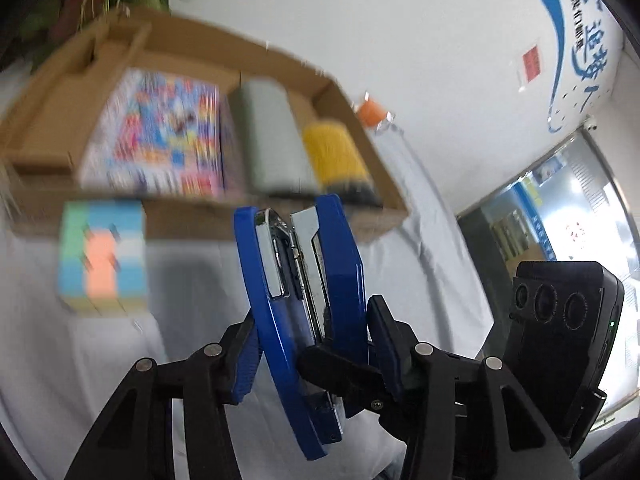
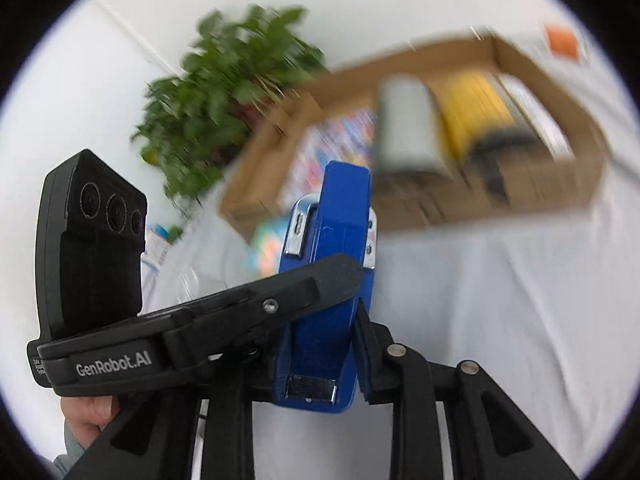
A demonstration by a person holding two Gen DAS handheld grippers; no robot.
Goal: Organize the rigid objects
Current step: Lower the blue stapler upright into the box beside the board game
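A blue stapler [image 1: 304, 304] is held in the air between both grippers, in front of the cardboard tray [image 1: 168, 208]. My left gripper [image 1: 308, 344] is shut on the stapler, blue pads against both its sides. My right gripper [image 2: 320, 356] is also shut on the stapler [image 2: 328, 280]; its black finger shows from the right in the left wrist view. The tray holds a colourful book [image 1: 160, 140], a grey case [image 1: 272, 136] and a yellow-and-black cylinder [image 1: 336, 156]. The tray [image 2: 520, 208] also shows blurred in the right wrist view.
A pastel cube [image 1: 102, 256] stands on the white cloth in front of the tray. A clear bottle with an orange cap [image 1: 372, 114] lies right of the tray. A green potted plant [image 2: 224, 96] stands behind the tray's left end.
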